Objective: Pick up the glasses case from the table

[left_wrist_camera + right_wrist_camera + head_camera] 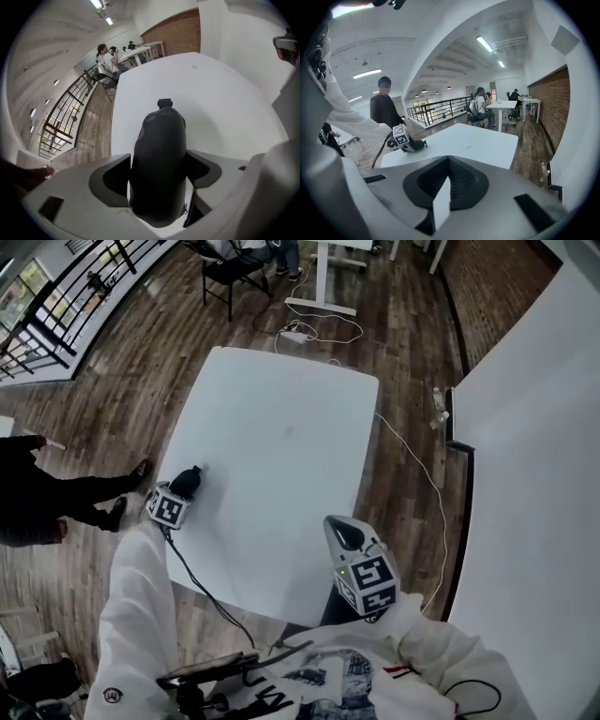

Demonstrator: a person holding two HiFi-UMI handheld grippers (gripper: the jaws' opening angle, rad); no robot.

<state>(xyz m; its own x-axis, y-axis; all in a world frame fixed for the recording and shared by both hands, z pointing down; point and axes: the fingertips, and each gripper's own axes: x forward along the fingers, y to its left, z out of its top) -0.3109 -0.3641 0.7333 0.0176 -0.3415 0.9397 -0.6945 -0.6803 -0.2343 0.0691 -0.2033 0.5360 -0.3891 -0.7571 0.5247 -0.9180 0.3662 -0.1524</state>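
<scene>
The glasses case, dark and rounded, lies at the left edge of the white table. My left gripper points steeply down at it, a jaw on either side. In the left gripper view the glasses case fills the space between the jaws, and both pads rest against its sides. The right gripper view shows the case and the left gripper at the table's left corner. My right gripper hovers over the table's near right corner, jaws together and nothing in them; its pads meet.
A person stands on the wood floor left of the table. A white cable trails along the floor on the right beside a tall white panel. A chair and another desk stand beyond the table's far end.
</scene>
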